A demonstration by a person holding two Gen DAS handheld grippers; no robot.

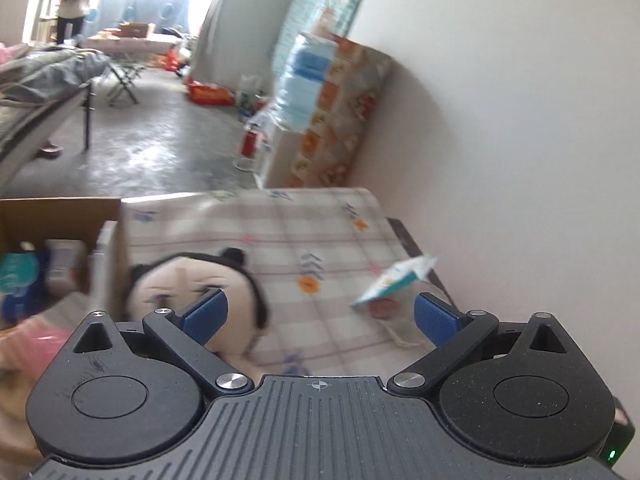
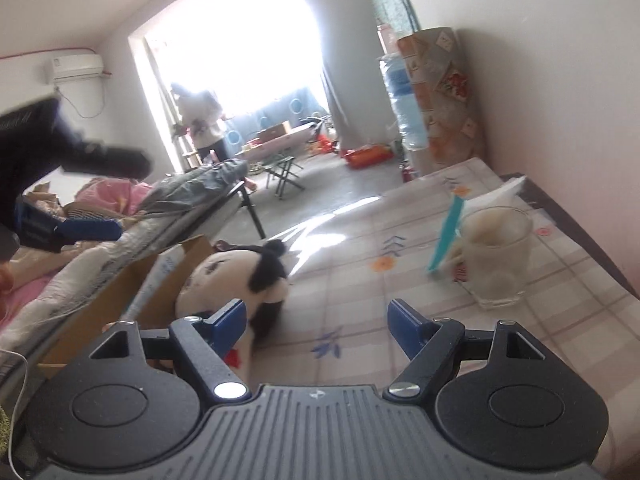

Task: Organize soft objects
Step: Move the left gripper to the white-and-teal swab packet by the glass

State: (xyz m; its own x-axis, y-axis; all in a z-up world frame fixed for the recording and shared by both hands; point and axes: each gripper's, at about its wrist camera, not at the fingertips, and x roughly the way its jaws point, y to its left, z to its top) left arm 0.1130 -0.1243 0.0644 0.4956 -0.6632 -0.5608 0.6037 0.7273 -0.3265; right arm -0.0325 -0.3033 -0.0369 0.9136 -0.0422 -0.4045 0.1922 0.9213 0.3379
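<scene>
Two empty tongs [image 2: 316, 322] over one panda plush [image 2: 236, 280]; one box [image 2: 160, 280].

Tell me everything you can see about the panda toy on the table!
The panda toy is a soft plush, white with black ears and black fuzzy patches. It lies tipped on its side on the checked tablecloth, right beside the open cardboard box, seemingly leaning on it. The left wrist view shows its pale face with dark eye marks, blurred. Something small and red shows near its lower body. Neither gripper holds it.
</scene>
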